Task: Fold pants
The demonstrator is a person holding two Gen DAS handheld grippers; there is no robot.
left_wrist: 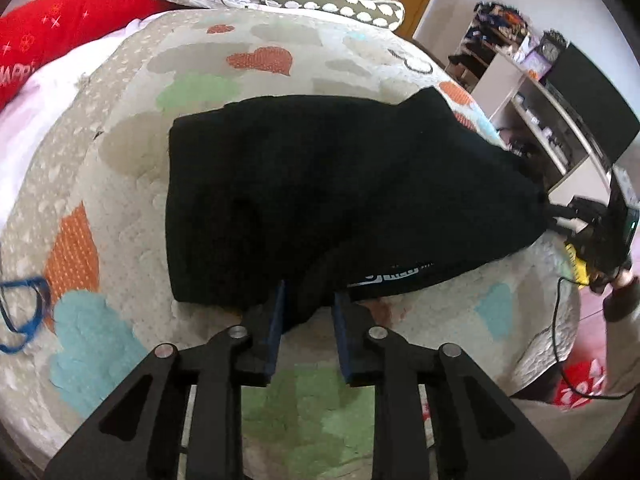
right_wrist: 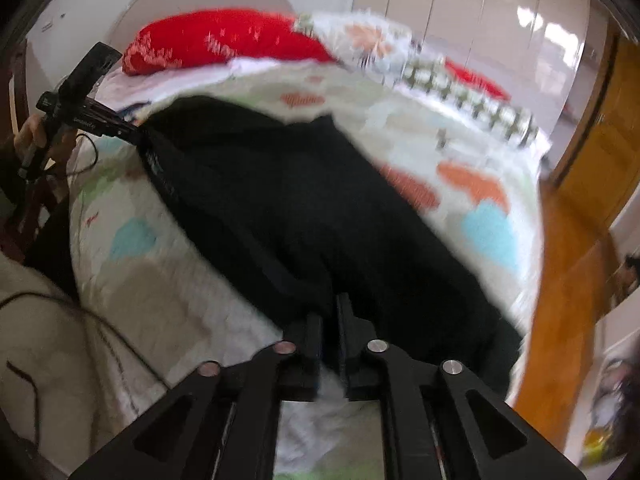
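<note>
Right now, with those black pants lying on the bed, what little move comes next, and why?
Probably draw both grippers back. The black pants lie folded on the quilt, and the left gripper has its jaws parted around a hem; the right gripper looks similar, though blurred.

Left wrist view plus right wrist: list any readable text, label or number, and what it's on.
"APP", cut off by the frame edge: white letters on the red pillow.
White print on the black pants hem: too small to read.
White lettering on the left gripper body, right wrist view: too blurred to read.

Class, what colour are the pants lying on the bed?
Black pants; clearest in the left wrist view.
</note>
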